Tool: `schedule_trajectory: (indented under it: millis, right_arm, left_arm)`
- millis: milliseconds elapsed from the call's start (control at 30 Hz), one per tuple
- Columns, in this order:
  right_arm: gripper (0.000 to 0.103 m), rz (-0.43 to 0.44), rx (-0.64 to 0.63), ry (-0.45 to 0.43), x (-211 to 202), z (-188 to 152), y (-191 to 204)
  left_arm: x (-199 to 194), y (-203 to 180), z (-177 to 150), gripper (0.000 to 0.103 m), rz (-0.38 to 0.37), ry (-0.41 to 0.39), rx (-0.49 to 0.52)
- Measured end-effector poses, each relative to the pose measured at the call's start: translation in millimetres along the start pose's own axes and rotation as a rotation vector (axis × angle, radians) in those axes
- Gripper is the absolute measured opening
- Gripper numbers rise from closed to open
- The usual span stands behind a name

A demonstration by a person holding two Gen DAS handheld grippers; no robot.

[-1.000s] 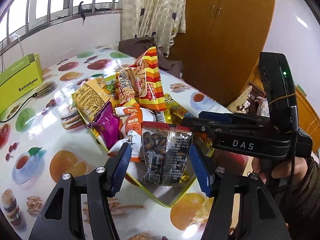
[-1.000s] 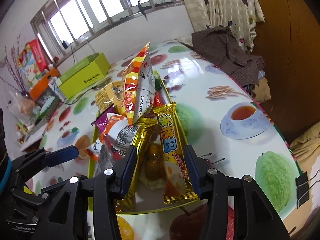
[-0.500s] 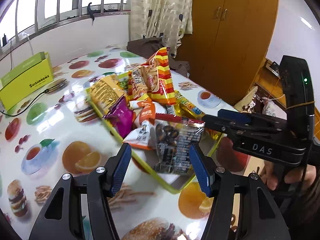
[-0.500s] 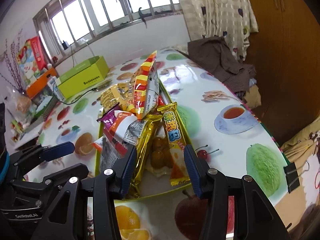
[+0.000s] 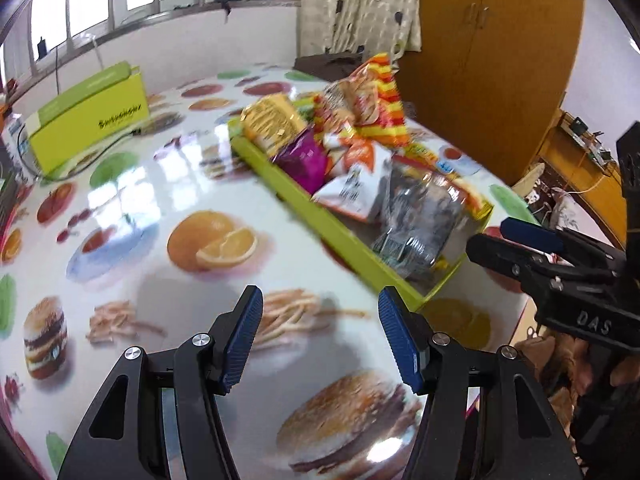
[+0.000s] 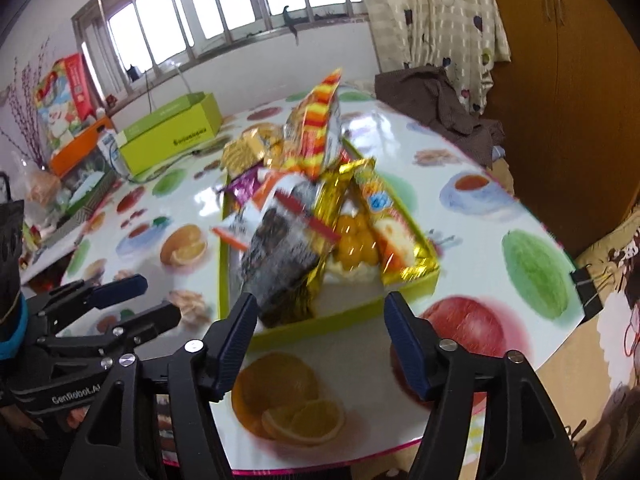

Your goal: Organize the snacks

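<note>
A yellow-green tray (image 5: 340, 236) (image 6: 320, 322) full of snack packets stands on the fruit-print table. In it are a clear packet of dark snacks (image 5: 424, 220) (image 6: 288, 252), a red and yellow striped bag (image 5: 380, 100) (image 6: 316, 128), a purple packet (image 5: 300, 160) and a gold packet (image 6: 332, 200). My left gripper (image 5: 320, 336) is open and empty, above the table short of the tray's near left side. My right gripper (image 6: 320, 340) is open and empty, just short of the tray's near edge. Each gripper shows in the other's view (image 5: 560, 268) (image 6: 92, 320).
A green box (image 5: 88, 120) (image 6: 172, 136) with a cable lies at the table's far left. Boxes and bags (image 6: 68, 120) crowd the far left by the window. Brown cloth (image 6: 440, 96) lies at the table's far edge beside a wooden wardrobe (image 5: 500, 40). The table edge (image 6: 560, 240) runs close on the right.
Both grippers have pulled back from the tray and stay open. The left one has also swung left, so the tray now sits up and to its right.
</note>
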State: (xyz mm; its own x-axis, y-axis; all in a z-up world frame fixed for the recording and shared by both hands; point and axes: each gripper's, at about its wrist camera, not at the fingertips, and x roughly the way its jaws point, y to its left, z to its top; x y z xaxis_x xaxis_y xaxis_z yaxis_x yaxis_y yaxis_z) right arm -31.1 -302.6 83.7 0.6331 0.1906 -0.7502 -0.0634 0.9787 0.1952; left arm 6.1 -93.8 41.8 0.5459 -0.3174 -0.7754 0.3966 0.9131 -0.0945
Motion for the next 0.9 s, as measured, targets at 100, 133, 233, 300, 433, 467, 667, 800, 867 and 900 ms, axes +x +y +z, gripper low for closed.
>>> schedule_trajectory:
  millis: [100, 133, 233, 300, 433, 467, 667, 800, 867, 900]
  right_arm:
    - [0.066, 0.003, 0.007, 0.028, 6.0, -11.9, 3.3]
    - [0.066, 0.005, 0.013, 0.036, 7.7, -14.9, 3.9]
    - [0.066, -0.02, 0.003, 0.054, 11.8, -24.0, 6.7]
    - [0.067, -0.051, -0.013, 0.062, 13.2, -28.1, 9.1]
    - [0.068, -0.104, -0.025, 0.088, 18.0, -33.4, 12.2]
    - [0.068, -0.115, -0.029, 0.093, 20.0, -34.9, 12.8]
    - [0.073, -0.163, -0.094, 0.096, 26.0, -41.3, 22.2]
    - [0.081, -0.175, -0.085, 0.087, 28.1, -41.1, 21.1]
    - [0.086, -0.186, -0.077, 0.083, 29.5, -41.7, 20.1]
    - [0.087, -0.189, -0.072, 0.081, 30.0, -42.0, 18.6]
  left_arm:
    - [6.0, 6.6, -9.0, 0.061, 0.006, 0.032, -0.029]
    - [7.2, 8.0, -11.6, 0.061, 0.008, 0.038, -0.034]
    - [10.9, 10.7, -18.7, 0.061, 0.021, 0.052, -0.047]
    - [13.1, 10.8, -21.4, 0.061, 0.019, 0.062, -0.055]
    - [16.5, 9.8, -24.3, 0.061, 0.04, 0.074, -0.059]
    - [17.2, 9.8, -25.1, 0.061, 0.049, 0.074, -0.06]
    - [20.0, 9.1, -25.9, 0.061, 0.086, 0.066, -0.064]
    - [20.9, 9.6, -26.0, 0.061, 0.092, 0.062, -0.058]
    - [21.4, 9.7, -26.4, 0.061, 0.108, 0.061, -0.065]
    - [21.5, 9.0, -26.3, 0.061, 0.111, 0.062, -0.064]
